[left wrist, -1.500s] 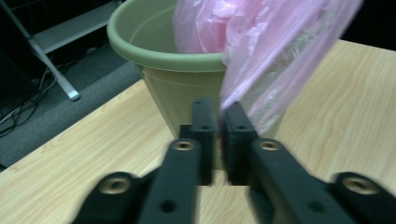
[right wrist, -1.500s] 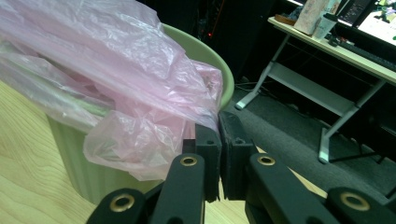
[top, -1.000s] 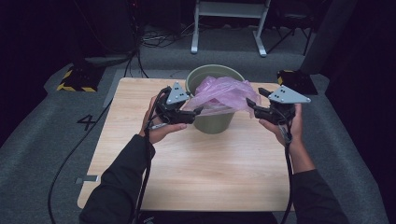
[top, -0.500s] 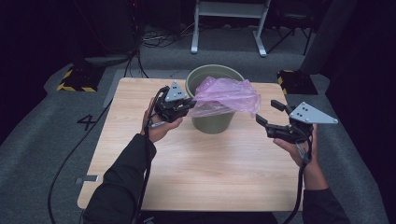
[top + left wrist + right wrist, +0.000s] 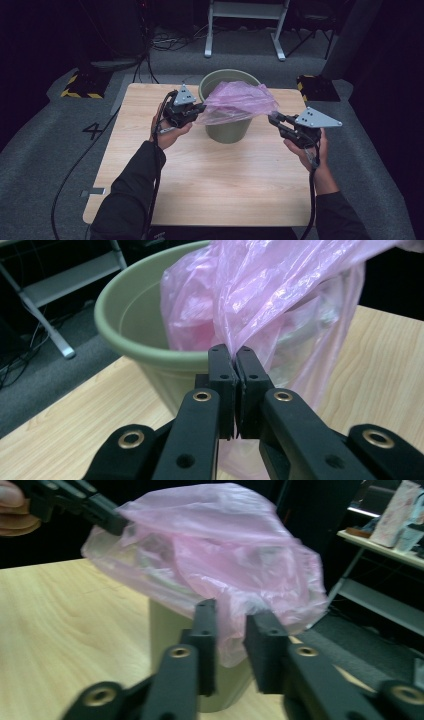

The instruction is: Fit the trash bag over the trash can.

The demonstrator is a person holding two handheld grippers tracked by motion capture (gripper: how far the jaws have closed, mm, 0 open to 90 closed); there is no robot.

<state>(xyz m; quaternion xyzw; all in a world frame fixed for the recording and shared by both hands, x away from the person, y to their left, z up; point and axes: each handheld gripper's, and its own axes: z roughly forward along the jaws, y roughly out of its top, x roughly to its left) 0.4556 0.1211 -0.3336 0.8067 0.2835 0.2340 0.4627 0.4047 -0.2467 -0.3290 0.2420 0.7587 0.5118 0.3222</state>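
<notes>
A pink plastic bag is draped over an olive-green pot at the far middle of the wooden table. My left gripper is at the bag's left edge, shut on a fold of the film. My right gripper is at the bag's right edge. Its jaws have just been closing and a gap still shows between them. The bag's lower edge hangs in that gap, and the pads do not visibly press on it. The left gripper holds the bag's far corner.
The pot stands near the table's far edge. Grey carpet surrounds the table. A white metal frame and black cables lie on the floor behind. A yellow-and-black striped block sits at the far left.
The left gripper closed on the bag's left edge. The right gripper swung out to the right, then came back to the bag's right edge with narrower jaws.
</notes>
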